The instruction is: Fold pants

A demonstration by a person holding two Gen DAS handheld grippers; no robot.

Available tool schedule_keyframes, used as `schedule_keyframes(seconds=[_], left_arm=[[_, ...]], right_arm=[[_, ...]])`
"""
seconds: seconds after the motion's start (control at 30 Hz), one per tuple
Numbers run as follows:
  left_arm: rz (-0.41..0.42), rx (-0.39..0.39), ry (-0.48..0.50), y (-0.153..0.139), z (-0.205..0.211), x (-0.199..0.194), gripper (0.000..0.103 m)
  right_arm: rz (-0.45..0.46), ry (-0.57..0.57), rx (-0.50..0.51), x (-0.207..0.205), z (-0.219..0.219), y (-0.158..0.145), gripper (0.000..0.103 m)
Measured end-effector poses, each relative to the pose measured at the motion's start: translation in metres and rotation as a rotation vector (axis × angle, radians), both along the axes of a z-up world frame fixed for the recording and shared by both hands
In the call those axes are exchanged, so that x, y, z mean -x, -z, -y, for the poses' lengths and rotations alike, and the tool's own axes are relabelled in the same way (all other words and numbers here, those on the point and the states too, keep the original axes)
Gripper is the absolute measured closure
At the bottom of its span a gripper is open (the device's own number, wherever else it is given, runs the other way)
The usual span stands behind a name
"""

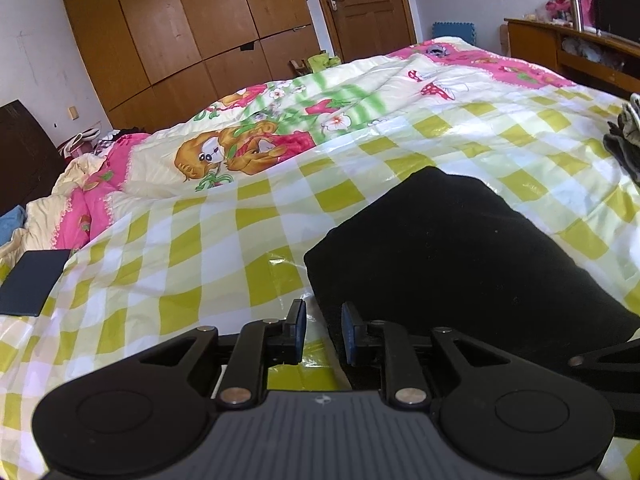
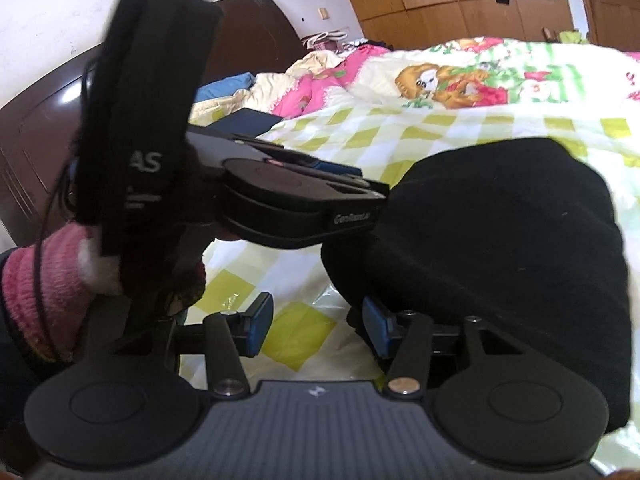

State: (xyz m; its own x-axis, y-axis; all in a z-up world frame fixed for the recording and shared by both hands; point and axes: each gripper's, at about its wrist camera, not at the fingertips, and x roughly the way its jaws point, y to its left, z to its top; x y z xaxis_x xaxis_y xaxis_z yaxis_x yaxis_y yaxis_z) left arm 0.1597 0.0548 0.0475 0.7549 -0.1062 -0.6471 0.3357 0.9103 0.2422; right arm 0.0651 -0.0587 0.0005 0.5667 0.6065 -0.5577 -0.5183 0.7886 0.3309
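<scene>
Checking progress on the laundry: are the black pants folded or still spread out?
Folded. The black pants lie as one compact, thick bundle with rounded edges on the checked sheet; no legs stretch out.

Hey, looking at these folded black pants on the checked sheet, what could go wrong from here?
1. The glossy yellow-checked plastic sheet looks slippery; the folded black fabric pants may slide.
2. The left gripper and the right gripper stand open at the bundle's near edge; closing may snag and undo the fold.
</scene>
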Motion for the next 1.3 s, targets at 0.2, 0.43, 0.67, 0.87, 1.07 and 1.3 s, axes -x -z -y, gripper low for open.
schedule_keyframes(seconds=[0.2,0.43,0.67,0.87,1.07,1.3], left_arm=[[-0.008,-0.01,0.005,0.003,0.001,-0.004,0.067],[-0.011,0.001,0.001,0.003,0.004,-0.003,0.066],[-0.03,0.092,-0.077,0.009,-0.012,0.045,0.046],[-0.038,0.137,-0.135,0.012,-0.005,0.094,0.008],[-0.036,0.053,-0.172,0.02,0.01,0.141,0.0],[-0.08,0.197,-0.25,0.018,-0.005,0.16,0.0]], right_arm=[[-0.008,-0.021,0.006,0.002,-0.004,0.007,0.046],[-0.001,-0.028,-0.012,0.023,0.011,-0.01,0.046],[0.003,0.111,-0.015,0.063,0.066,-0.021,0.039],[-0.073,0.276,0.038,0.079,0.093,-0.001,0.038],[-0.044,0.288,0.056,0.093,0.092,-0.005,0.038],[-0.068,0.302,0.09,0.109,0.093,0.002,0.038]])
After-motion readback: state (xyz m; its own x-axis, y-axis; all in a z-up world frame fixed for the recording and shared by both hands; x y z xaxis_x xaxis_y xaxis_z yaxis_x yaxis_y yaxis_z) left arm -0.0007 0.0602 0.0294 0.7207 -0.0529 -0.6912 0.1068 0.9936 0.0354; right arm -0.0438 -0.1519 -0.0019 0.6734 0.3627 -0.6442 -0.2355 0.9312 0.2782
